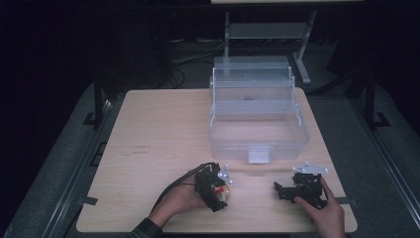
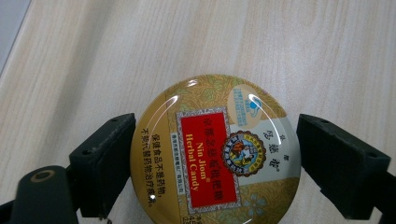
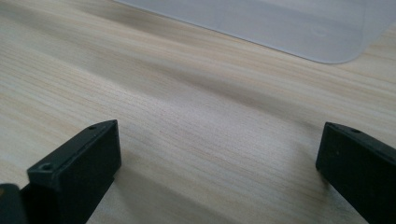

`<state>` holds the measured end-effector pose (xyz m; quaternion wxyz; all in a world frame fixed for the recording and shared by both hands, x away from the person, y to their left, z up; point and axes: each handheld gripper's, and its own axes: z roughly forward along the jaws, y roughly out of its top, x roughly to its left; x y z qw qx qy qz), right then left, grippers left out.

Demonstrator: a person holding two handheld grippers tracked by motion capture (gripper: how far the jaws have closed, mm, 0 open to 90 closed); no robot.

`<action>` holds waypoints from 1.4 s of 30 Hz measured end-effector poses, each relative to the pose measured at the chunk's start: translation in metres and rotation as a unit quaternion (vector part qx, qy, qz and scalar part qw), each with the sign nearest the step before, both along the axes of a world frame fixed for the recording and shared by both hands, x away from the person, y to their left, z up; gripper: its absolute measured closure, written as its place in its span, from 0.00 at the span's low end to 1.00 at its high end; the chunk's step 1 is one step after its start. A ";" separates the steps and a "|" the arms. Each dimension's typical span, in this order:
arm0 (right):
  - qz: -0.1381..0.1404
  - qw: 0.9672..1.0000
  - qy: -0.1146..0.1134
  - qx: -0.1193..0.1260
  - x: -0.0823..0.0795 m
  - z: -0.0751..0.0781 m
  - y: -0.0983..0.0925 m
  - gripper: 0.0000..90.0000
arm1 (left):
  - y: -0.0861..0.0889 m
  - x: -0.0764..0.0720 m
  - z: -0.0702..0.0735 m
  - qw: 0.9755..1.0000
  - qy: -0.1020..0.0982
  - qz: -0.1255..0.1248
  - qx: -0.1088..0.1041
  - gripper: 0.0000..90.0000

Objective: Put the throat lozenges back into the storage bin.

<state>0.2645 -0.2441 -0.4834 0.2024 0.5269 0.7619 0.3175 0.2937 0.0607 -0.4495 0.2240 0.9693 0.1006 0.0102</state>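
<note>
High view: we list a clear tiered box point(image 1: 258, 130), open and seemingly empty, at the table's point(image 1: 158, 129) far right. Left gripper view: left tool point(image 2: 215, 163) brackets candy tin point(image 2: 215, 156); contact unclear. Right gripper view: right tool point(image 3: 219, 168) wide open, holding nothing, above bare table.

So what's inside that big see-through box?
The clear box looks empty through its walls, apart from a small dark spot on a raised tray; too blurry to name. The candy tin sits outside, between the left tongs.
</note>
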 end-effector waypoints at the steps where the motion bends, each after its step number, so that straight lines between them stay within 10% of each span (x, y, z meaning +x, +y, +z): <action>1: 0.000 1.000 0.000 0.000 0.000 0.000 0.000 0.00 | 0.000 0.000 0.000 1.000 0.000 0.000 0.000 0.16; 42: 0.000 1.000 0.000 0.000 0.000 0.000 0.000 0.00 | 0.018 0.009 0.033 0.999 -0.004 0.022 -0.033 0.22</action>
